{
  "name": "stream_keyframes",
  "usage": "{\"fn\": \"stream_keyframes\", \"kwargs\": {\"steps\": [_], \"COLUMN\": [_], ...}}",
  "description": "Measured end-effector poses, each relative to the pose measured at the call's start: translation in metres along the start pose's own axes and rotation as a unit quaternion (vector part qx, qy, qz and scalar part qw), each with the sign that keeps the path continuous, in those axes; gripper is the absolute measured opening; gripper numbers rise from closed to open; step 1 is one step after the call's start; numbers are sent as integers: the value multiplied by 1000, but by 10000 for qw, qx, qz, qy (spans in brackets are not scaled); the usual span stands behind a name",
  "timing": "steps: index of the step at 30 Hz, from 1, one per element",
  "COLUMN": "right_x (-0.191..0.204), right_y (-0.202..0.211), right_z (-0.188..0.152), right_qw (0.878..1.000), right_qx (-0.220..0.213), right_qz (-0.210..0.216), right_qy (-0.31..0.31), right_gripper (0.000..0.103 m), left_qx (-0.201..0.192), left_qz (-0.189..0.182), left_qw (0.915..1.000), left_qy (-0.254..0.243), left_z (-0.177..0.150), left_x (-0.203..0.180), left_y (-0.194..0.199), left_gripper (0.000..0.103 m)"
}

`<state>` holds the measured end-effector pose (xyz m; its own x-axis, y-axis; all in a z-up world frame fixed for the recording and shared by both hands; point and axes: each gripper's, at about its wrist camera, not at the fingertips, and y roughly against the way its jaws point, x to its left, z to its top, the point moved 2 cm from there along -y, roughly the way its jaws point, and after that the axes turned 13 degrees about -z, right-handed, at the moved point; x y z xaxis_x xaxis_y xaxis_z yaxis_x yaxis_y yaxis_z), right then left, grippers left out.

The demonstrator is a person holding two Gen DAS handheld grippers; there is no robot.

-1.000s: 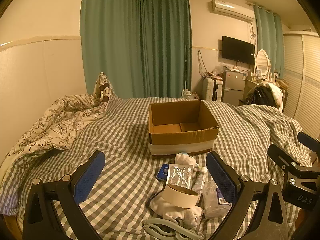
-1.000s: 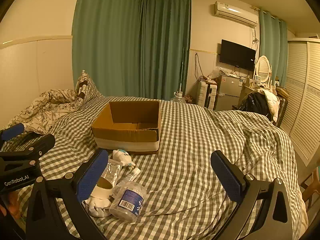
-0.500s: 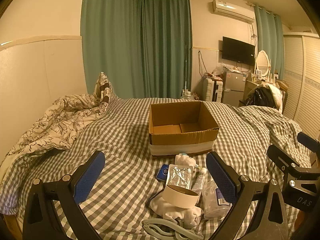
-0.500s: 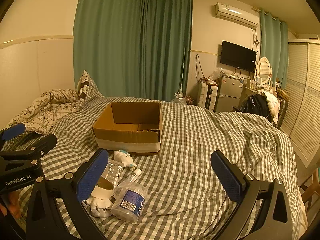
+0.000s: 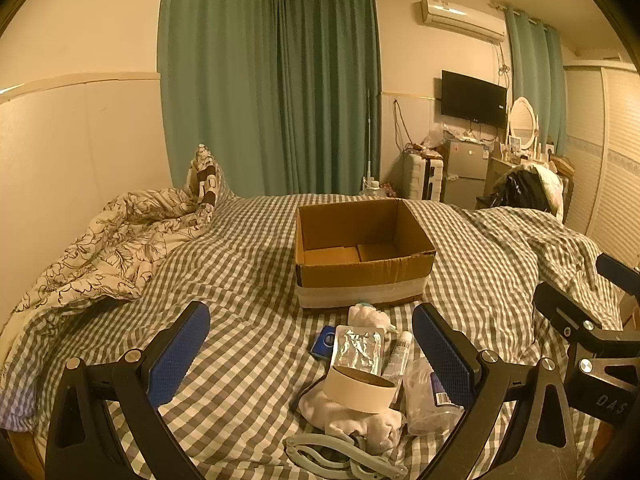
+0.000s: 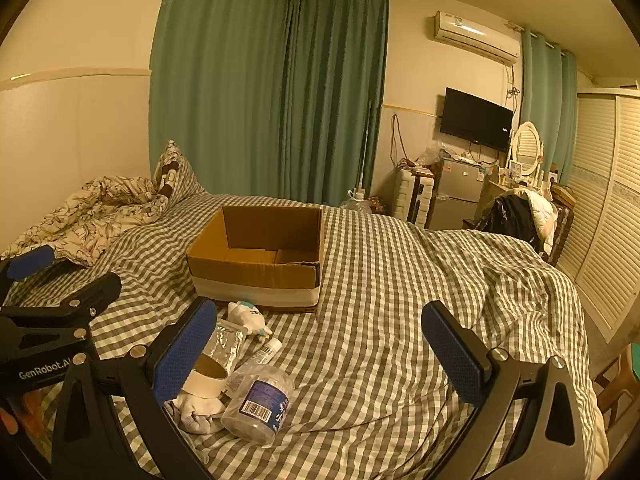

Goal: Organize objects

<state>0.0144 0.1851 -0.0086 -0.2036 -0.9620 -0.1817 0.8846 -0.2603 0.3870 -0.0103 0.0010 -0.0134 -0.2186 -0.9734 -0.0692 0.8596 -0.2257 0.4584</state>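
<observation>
An open cardboard box (image 5: 362,254) sits on the bed (image 5: 248,264), upright, with a pale band around its base and nothing visible inside. Just in front of it lies a small heap of loose things: a white soft toy (image 6: 246,315) nearest the box, a foil pouch (image 5: 358,349), a small blue item (image 5: 325,342), a thin white tube (image 5: 398,354), a roll of tape (image 5: 360,392) resting on white cloth (image 5: 352,420), a clear plastic jar (image 6: 258,402) on its side, and a grey-green plastic tool (image 5: 340,458) at the near edge.

The left gripper (image 5: 310,354) hovers above this heap with its blue-padded fingers spread wide and holding nothing. The right gripper (image 6: 318,350) hangs over bare bedding to the right of the heap, fingers likewise wide apart and empty.

The bed is covered in a grey-and-white checked sheet, rumpled toward the right. A floral quilt (image 5: 108,252) is bunched against the left wall. Teal curtains (image 5: 272,92) fill the far corner. An air conditioner (image 6: 474,36) is mounted high on the wall, above a dark television (image 6: 476,119). Louvred wardrobe doors (image 6: 604,200) line the right side.
</observation>
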Motion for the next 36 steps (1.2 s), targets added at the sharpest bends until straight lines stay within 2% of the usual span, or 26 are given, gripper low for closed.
{"fn": "stream_keyframes", "kwargs": {"steps": [14, 22, 26, 29, 35, 36], "right_x": [17, 38, 51, 59, 75, 79], "right_y": [-15, -59, -82, -100, -134, -140], "right_z": [-17, -61, -84, -97, -114, -121], "right_qw": [9992, 9915, 9842, 9787, 9628, 9576], "right_qx": [325, 1166, 1601, 1887, 2518, 2665], "right_qz": [160, 316, 393, 462, 819, 941], "right_qy": [179, 492, 650, 659, 542, 553], "right_gripper": [103, 103, 102, 98, 91, 86], "left_qx": [444, 1327, 1755, 2025, 2204, 2219], "left_qz": [-11, 210, 131, 123, 115, 101], "left_qw": [9990, 9908, 9843, 9792, 9753, 9750], "left_qy": [-51, -134, -113, -103, -51, -47], "left_z": [-26, -79, -101, -114, -120, -119], "left_x": [6, 22, 25, 26, 26, 24], "left_y": [-22, -61, -76, -86, -87, -86], "left_gripper": [103, 102, 102, 102, 102, 102]}}
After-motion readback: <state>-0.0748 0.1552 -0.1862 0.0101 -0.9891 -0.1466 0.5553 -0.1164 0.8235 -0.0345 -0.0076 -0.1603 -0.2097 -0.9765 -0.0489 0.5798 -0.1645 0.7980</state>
